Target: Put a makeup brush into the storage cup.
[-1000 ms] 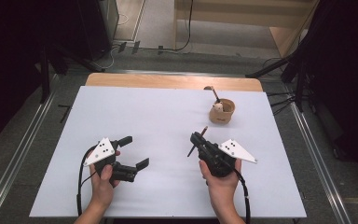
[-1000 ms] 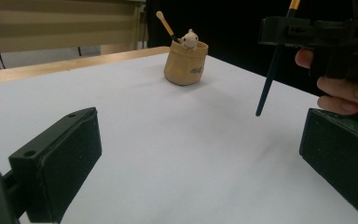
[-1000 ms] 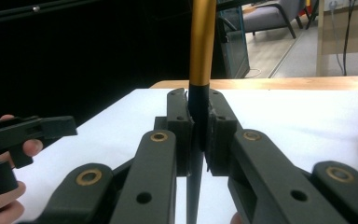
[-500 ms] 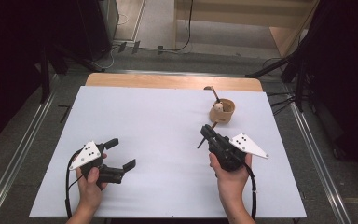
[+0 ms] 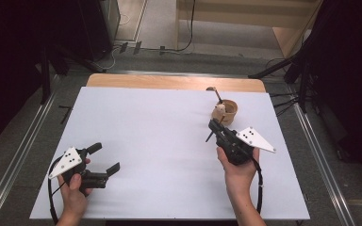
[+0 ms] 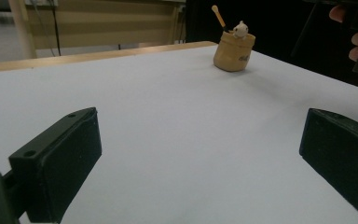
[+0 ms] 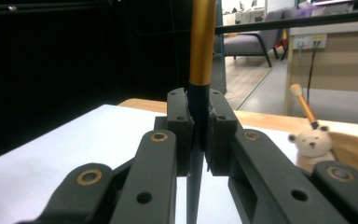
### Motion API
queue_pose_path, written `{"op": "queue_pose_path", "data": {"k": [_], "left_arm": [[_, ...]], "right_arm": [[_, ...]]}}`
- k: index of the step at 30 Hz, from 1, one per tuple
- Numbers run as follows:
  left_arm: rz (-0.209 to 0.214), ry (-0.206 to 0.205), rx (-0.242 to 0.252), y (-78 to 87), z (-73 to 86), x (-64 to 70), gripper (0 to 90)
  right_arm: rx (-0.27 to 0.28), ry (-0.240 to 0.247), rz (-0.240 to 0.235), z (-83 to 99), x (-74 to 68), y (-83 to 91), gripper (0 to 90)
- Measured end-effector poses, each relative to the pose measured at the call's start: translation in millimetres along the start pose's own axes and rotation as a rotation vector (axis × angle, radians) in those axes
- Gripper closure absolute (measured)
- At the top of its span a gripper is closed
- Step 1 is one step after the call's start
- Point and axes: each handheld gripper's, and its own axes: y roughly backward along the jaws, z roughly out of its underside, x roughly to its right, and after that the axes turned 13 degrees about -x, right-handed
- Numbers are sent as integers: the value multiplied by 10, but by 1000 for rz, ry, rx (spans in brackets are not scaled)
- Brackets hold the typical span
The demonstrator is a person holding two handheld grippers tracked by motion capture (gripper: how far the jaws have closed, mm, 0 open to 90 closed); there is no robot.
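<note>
Two black jaws clamp slim gold-black brush (image 7: 200, 56).

Your white table (image 5: 169, 141) is lit evenly from above, bright against dark surroundings, with soft, faint shadows. In the left gripper view the near black jaws blur slightly. In the right gripper view the background room is bright and out of focus.

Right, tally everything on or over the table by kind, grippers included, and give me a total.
Grippers: 2, the left gripper open, the right gripper shut on a brush.
Brushes: 2, the black and gold brush in the right jaws, a wooden-handled brush standing in the holder.
Wooden holder with a bear figure: 1.
Total: 5.
</note>
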Motion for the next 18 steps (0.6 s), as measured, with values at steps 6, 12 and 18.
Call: {"op": "queue_pose_path", "data": {"k": [6, 12, 18], "left_arm": [[-17, 8, 5, 109, 51, -74, 0], [-21, 10, 2, 174, 91, -125, 0], [-28, 4, -5, 214, 116, -144, 0]], "right_arm": [[-1, 46, 38, -40, 66, -5, 841], [13, 39, 68, -114, 184, 23, 841], [14, 55, 92, -227, 264, 33, 841]]}}
